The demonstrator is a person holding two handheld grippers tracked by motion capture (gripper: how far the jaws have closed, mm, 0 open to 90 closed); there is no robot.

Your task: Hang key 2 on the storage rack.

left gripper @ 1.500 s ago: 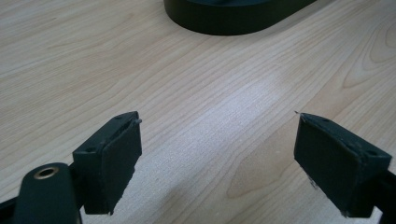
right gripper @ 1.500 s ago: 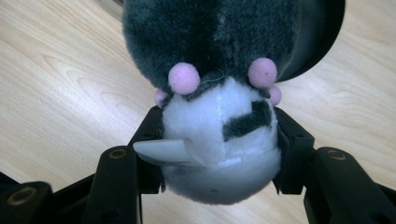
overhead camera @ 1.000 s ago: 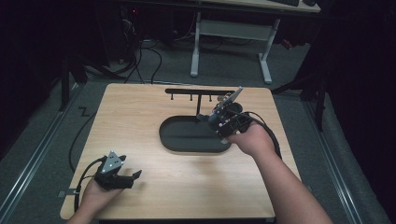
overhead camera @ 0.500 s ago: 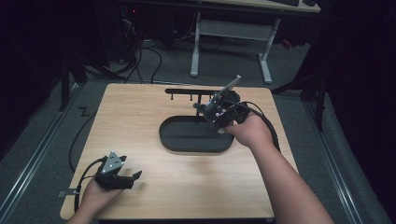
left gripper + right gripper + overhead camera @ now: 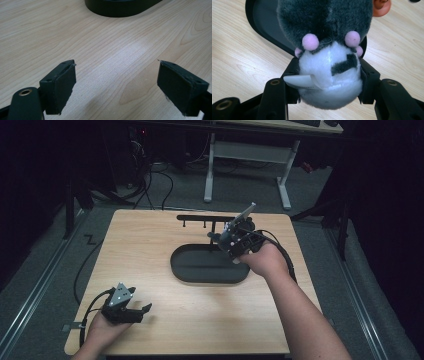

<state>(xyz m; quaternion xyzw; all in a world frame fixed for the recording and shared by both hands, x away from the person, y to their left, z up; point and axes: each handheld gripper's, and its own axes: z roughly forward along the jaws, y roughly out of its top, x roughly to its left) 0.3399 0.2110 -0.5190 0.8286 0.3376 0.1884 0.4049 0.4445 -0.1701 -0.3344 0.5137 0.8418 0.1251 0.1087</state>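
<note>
Your right gripper (image 5: pixel 328 82) fingers pinch the plush toy (image 5: pixel 325 50); left gripper (image 5: pixel 117 87) spread, idle. Lower it gently onto the tray (image 5: pixel 200 270) at seven o'clock, centered.

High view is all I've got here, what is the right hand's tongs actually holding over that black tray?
Observer: A plush toy, grey fur on top, white below, with small pink pompoms. The right tongs are clamped on its white part from both sides.
Operator: Is there a label on it?
Observer: Yes, a white tag sticks out of the white part, beside one jaw.
Operator: And is the toy above the tray or off to the side?
Observer: In the right gripper view the black tray lies right behind the toy, with the wooden table around it.
Operator: Left tongs?
Observer: The left tongs are open with only bare table between them.
</note>
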